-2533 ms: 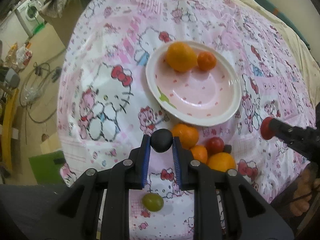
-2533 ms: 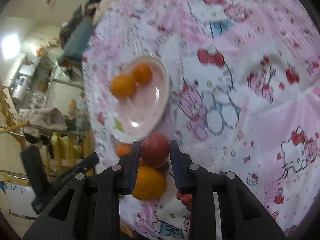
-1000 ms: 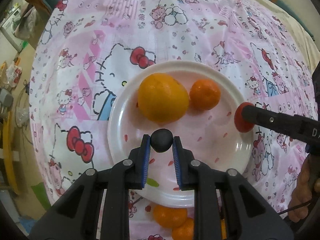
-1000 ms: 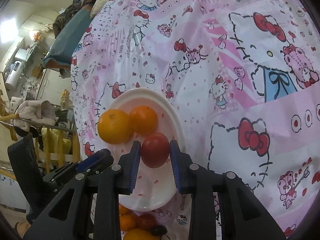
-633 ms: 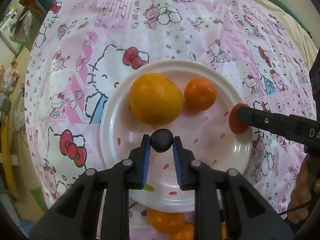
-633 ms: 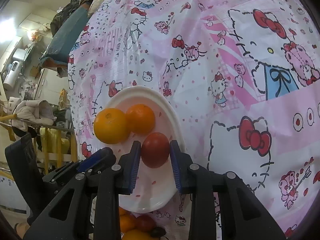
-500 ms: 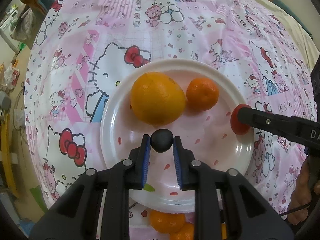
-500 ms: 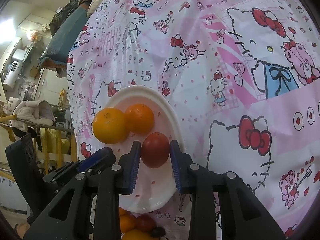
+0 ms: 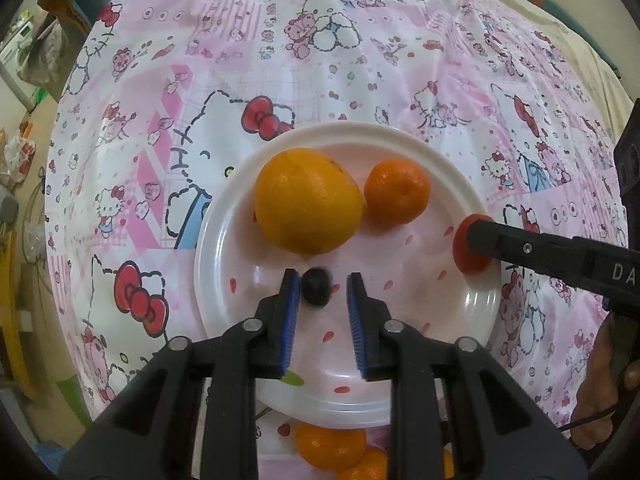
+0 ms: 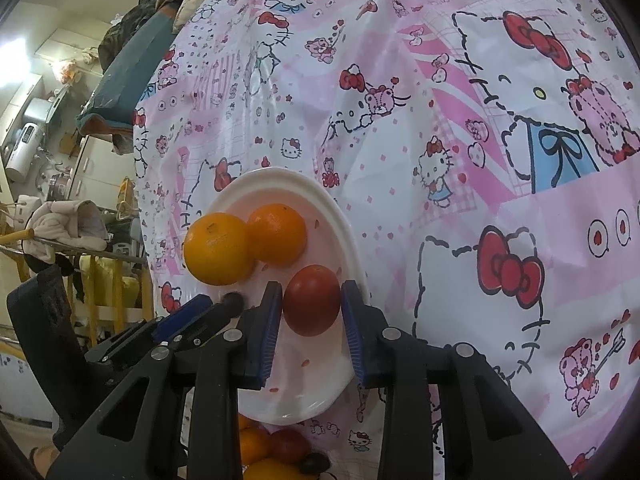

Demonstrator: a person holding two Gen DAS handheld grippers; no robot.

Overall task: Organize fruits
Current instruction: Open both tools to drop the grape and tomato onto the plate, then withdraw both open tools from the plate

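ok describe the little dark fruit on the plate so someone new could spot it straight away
Find the white plate on the pink cartoon tablecloth. On it sit a big orange and a smaller tangerine; just in front of the orange, between the open left gripper, lies the dark fruit. It is the smallest thing there and near black, not orange or red.

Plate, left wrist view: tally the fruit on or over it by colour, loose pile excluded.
Orange: 2, large orange and small orange
Dark: 1, dark fruit, between the open left hand-held gripper fingers
Red: 1, red fruit, gripped in the right hand-held gripper at the plate rim
Total: 4
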